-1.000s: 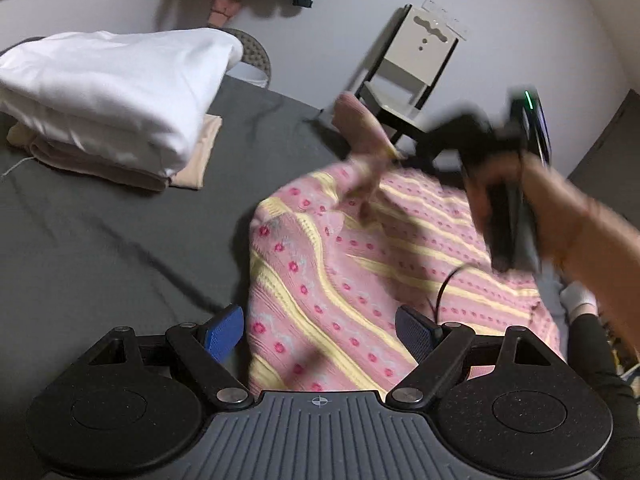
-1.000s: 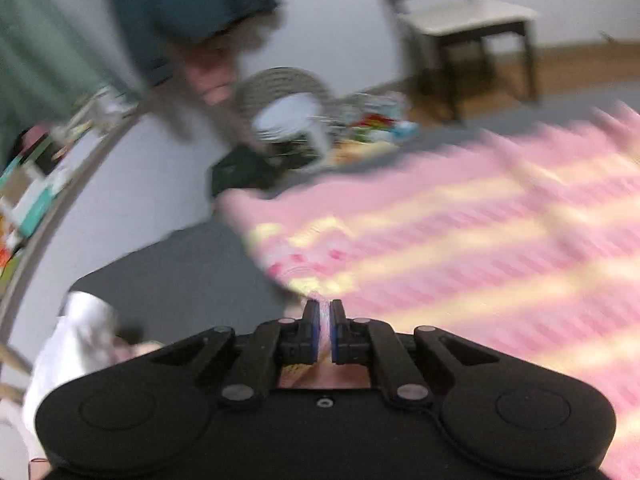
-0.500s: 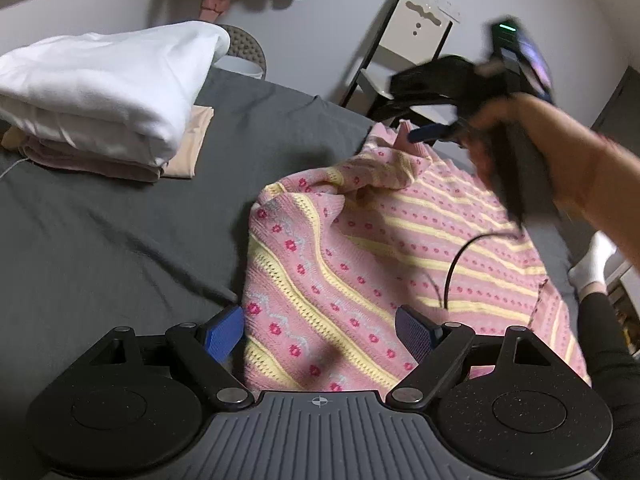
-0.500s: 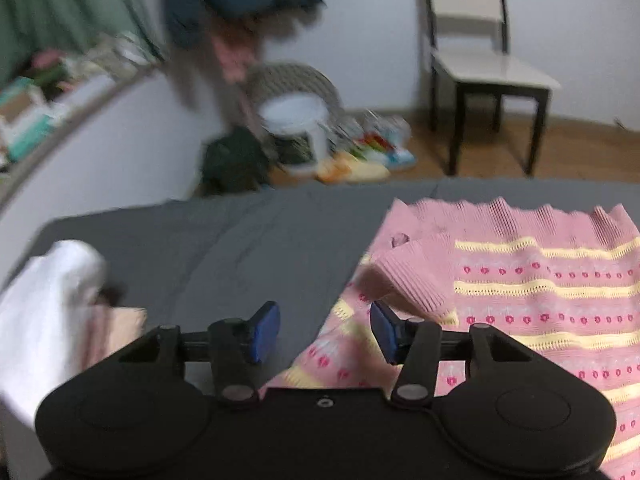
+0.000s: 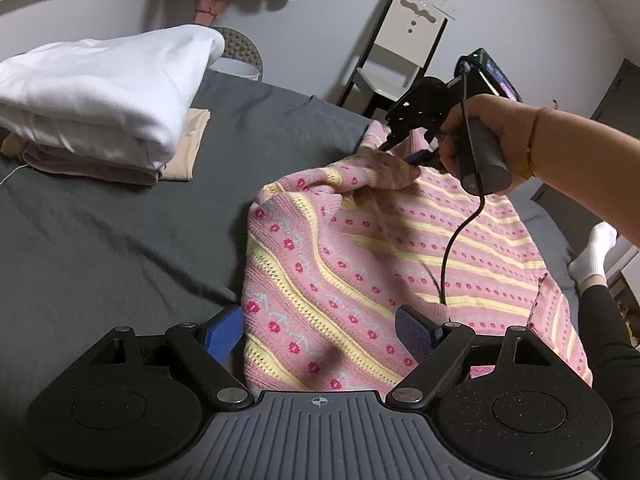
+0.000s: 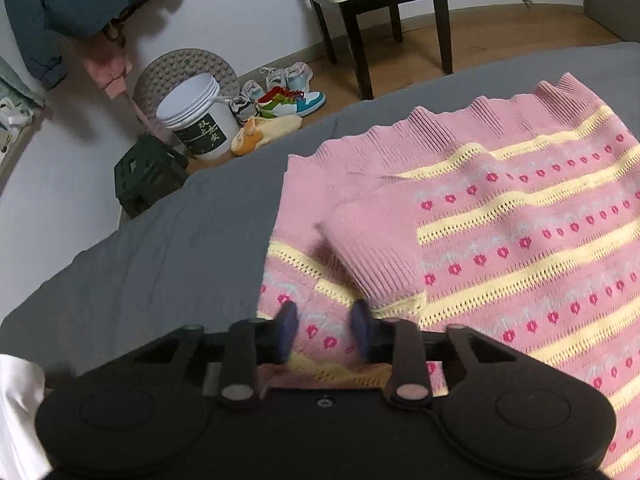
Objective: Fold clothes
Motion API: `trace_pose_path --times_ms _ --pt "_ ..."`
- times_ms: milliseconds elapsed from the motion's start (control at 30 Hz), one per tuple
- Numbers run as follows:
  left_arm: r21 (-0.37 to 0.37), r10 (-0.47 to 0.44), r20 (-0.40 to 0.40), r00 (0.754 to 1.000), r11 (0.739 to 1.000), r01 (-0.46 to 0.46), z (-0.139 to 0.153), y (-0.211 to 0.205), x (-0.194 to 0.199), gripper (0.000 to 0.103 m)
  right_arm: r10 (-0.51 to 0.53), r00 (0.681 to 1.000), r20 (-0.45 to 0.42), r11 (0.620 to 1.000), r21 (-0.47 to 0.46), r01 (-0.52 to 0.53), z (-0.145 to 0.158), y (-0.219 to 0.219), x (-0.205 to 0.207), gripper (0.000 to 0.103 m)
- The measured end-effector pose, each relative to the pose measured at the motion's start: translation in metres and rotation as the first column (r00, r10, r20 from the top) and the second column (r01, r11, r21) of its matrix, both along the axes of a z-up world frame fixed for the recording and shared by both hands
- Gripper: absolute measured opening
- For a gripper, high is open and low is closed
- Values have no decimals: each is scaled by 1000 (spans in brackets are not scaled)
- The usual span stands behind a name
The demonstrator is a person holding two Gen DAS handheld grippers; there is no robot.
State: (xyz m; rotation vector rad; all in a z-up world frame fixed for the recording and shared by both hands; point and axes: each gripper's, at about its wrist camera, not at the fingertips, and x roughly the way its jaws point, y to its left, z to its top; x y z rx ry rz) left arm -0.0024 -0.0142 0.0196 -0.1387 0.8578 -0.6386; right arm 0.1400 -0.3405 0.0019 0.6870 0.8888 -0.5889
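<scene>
From the left wrist view the left gripper (image 5: 320, 330) hangs wide open over the pink sweater (image 5: 360, 264) spread on the grey bed (image 5: 120, 240), while the right wrist view shows the right gripper (image 6: 325, 330), slightly blurred, seemingly part-open around a sweater fold.

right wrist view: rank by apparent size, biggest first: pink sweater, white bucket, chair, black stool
1. pink sweater, by far the largest, though it lies nearest the camera.
2. chair, cut off by the frame's top edge.
3/4. white bucket and black stool look about alike; not ranked.
</scene>
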Motion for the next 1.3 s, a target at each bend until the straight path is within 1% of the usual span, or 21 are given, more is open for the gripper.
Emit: trace_pose_path --times_ms 33,67,133,267,333,400,467,533,633,700,733,800,833,867,900,933,1000,1067,1167,1233,1300 --pt "5 -1 3 1000 1000 1 0 -1 -1 84 8 1000 2 1000 3 -8 0 -2 1 9" --pt "10 -2 6 1000 1000 2 0 -1 -1 84 11 1000 9 1000 9 -11 3 -4 2 8" --pt "20 -2 12 1000 1000 2 0 -2 -2 84 24 998 52 1000 6 -24 12 -4 5 8" --pt "6 17 12 1000 1000 -17 4 0 -1 84 108 980 165 994 -24 -106 38 9 21 7" --pt "-1 30 15 999 1000 -30 6 2 0 84 162 963 214 987 -29 -160 48 19 38 7" --pt "13 34 37 999 999 -35 8 2 -1 84 214 949 230 977 -39 -211 54 30 65 7" --pt "49 25 71 997 998 -28 8 1 -3 84 260 942 215 966 -58 -253 50 44 96 7" --pt "91 9 104 995 996 -18 5 -2 -5 84 291 940 175 956 -67 -284 39 56 124 7" --pt "144 -14 107 994 990 -1 -1 -7 -5 84 314 945 91 948 -84 -307 15 73 158 7" --pt "144 -24 111 994 990 8 0 -8 -6 84 326 944 51 944 -77 -322 1 80 171 8" --pt "138 -28 114 993 990 12 1 -9 -7 84 333 941 61 942 -57 -330 -1 81 174 11" --pt "129 -35 118 992 991 20 4 -9 -9 84 338 936 97 941 -18 -338 1 78 177 12" --pt "127 -36 119 992 992 21 5 -8 -10 84 333 934 127 942 -12 -334 8 73 175 15" --pt "127 -37 119 992 992 22 5 -8 -11 84 328 932 154 944 -9 -330 15 68 173 20" --pt "129 -39 120 992 991 23 5 -8 -11 84 323 931 167 946 -26 -324 23 62 171 24" --pt "132 -39 120 992 991 23 5 -8 -11 84 325 932 161 946 -53 -320 31 56 170 28" --pt "134 -38 122 992 991 21 6 -9 -11 84 349 932 101 936 -83 -342 37 45 169 28" --pt "126 -35 124 992 992 20 7 -9 -11 84 375 925 57 925 -84 -370 37 38 168 28" --pt "122 -33 119 992 992 19 6 -9 -10 84 389 921 21 918 -86 -386 27 44 175 29" --pt "133 -35 117 993 991 20 4 -10 -10 84 401 916 3 912 -96 -399 19 55 185 29" --pt "145 -38 116 993 989 21 2 -10 -9 84 418 907 -41 897 -141 -420 10 69 197 29"
